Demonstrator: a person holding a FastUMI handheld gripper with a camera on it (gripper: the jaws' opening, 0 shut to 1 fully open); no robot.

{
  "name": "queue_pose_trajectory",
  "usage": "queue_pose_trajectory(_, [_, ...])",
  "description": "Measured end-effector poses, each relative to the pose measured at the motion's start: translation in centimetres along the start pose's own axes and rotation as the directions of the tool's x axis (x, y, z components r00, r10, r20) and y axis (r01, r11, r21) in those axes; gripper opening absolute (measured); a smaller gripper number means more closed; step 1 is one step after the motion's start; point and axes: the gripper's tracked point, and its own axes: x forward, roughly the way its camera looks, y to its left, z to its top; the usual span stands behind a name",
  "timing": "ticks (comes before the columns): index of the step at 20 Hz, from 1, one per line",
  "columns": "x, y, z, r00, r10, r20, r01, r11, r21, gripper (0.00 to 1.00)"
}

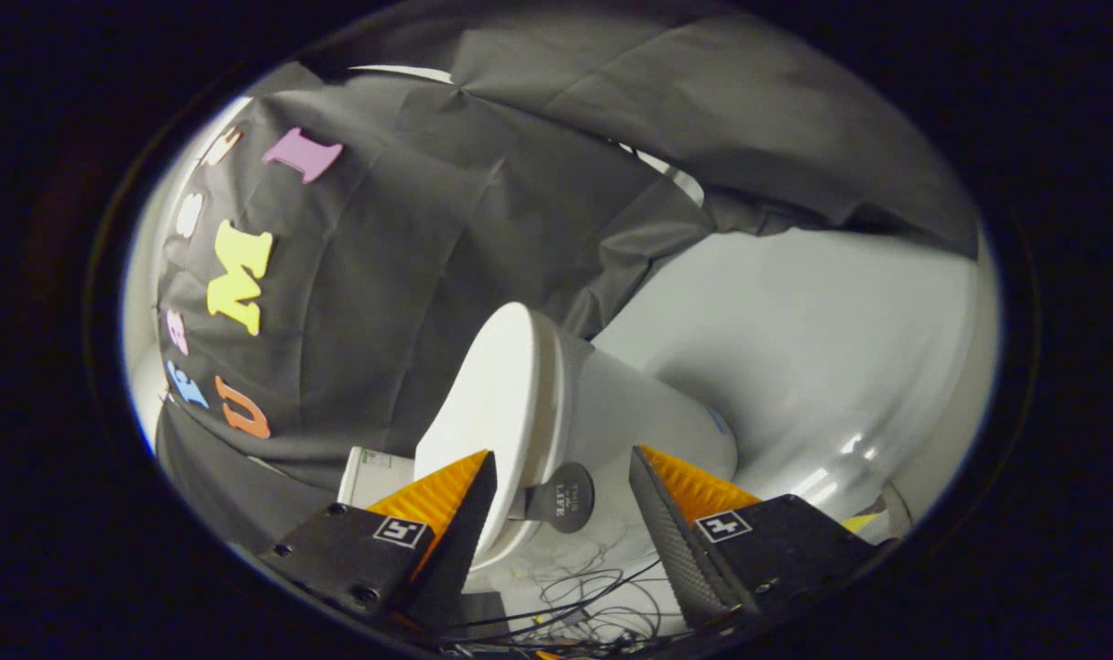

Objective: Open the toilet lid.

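One claw (561,477) in view, both fingers spread wide, released, nothing clamped between them. The camera is rolled hard to one side, so the whole scene sits tilted.

Toilet (611,412): white, small, seen just ahead of the fingertips and partly between them. Its lid (492,403) lies flat against the seat (545,412), closed; the two read as stacked white ovals with a thin seam between. The lid's lower edge passes just behind one finger (442,500), the one nearer the black cloth; I cannot tell whether that fingertip touches the lid or merely overlaps it in the view. The other finger (676,495) stands well apart from the lid, on the bowl side, with the white bowl body behind its tip.

Round dark tab (567,498): hangs at the front rim of the lid and seat, in the gap between the two fingers, nearer the cloth-side finger. Printing on it is left unread.

Surroundings: black cloth wall (382,275) behind the lid side of the toilet; grey-white floor or backing surface (795,321) behind the bowl side, with a glossy highlight. Small white box-like object (369,477) sits just beyond the cloth-side finger, next to the lid; its nature is unclear. Thin dark wires (593,587) lie in loose loops between the finger bases, below the toilet.
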Motion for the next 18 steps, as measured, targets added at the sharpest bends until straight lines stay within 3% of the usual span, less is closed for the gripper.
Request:
queue_pose_trajectory(3, [0.3,0.1,-0.9,0.997,0.058,-0.049,-0.054,0.995,0.082,0.85])
queue_pose_trajectory(7, [1.0,0.8,-2.1,0.988,0.121,-0.096,-0.106,0.982,0.154,0.65])
queue_pose_trajectory(9, [1.1,0.7,-2.0,0.988,0.130,-0.089,-0.114,0.980,0.165,0.52])
queue_pose_trajectory(12, [1.2,0.1,-1.6,0.987,0.138,-0.080,-0.117,0.968,0.223,0.16])
queue_pose_trajectory(18, [1.3,0.7,-1.8,0.987,0.136,-0.086,-0.121,0.979,0.162,0.08])
